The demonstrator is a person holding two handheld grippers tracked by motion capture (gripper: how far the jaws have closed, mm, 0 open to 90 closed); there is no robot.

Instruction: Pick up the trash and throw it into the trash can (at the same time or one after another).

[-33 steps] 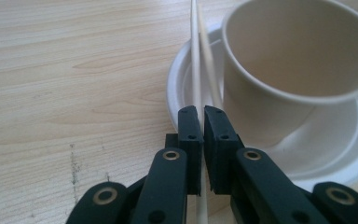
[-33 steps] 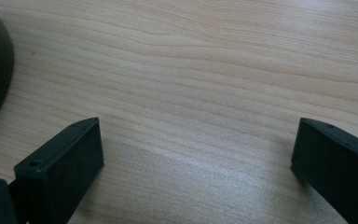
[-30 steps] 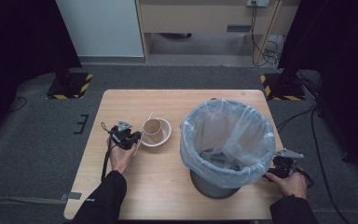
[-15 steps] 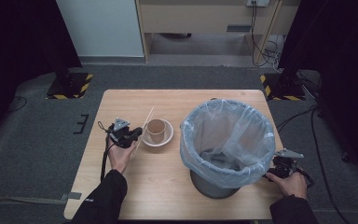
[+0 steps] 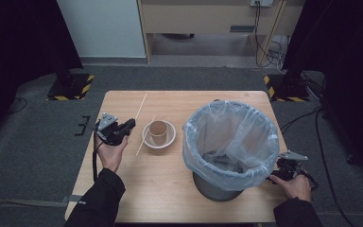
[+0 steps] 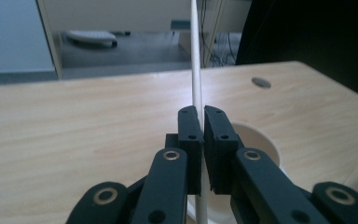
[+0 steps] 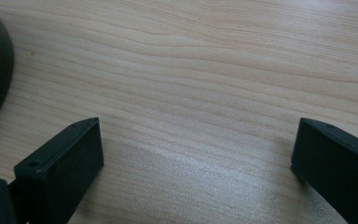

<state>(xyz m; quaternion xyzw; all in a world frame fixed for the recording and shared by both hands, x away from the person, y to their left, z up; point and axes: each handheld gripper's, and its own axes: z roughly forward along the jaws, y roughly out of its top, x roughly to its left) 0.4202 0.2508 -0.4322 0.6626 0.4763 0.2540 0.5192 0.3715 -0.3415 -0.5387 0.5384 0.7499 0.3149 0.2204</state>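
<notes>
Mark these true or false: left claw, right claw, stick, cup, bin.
1. The left claw is shut on a thin wooden stick. True.
2. The right claw grips the bin's rim. False: its jaws stand open over bare table, beside the bin's base.
3. The paper cup stands in a white bowl. True.
4. The bin has no liner. False: a clear plastic bag lines it.
5. A second stick lies inside the bin. False: it rests by the bowl.

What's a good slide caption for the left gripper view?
Left gripper shut on a thin wooden stick, above the table beside a white bowl.
</notes>
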